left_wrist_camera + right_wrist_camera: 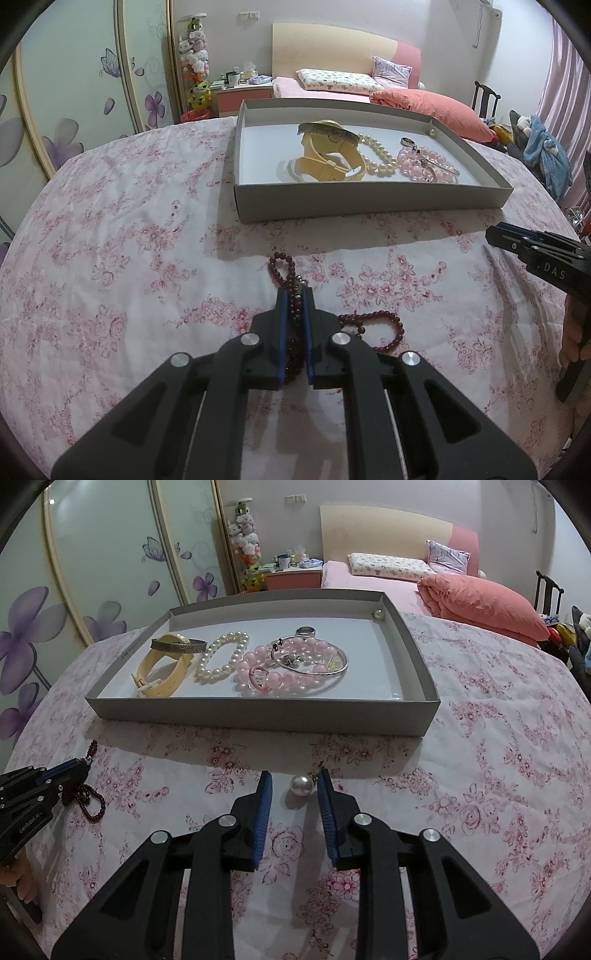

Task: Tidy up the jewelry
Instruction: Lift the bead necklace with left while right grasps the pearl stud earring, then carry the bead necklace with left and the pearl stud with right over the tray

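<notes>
My left gripper [294,293] is shut on a dark red bead necklace [384,320] that lies on the floral cloth; loops of it stick out ahead and to the right. It also shows in the right wrist view [90,801]. My right gripper [294,777] is open, its jaws on either side of a large pearl earring [301,785] on the cloth, not touching it. The grey tray [258,710] ahead holds a yellow strap [162,672], a metal cuff [177,646], a pearl bracelet [221,657], pink beads [284,679], a silver bangle [332,672], a ring [306,630] and a pearl [378,615].
The table is covered with a pink floral cloth [110,240]. Behind it are a bed with a pink quilt [480,602], a nightstand [291,576] and a wardrobe with flower prints [92,572]. My right gripper shows at the right edge of the left wrist view [496,234].
</notes>
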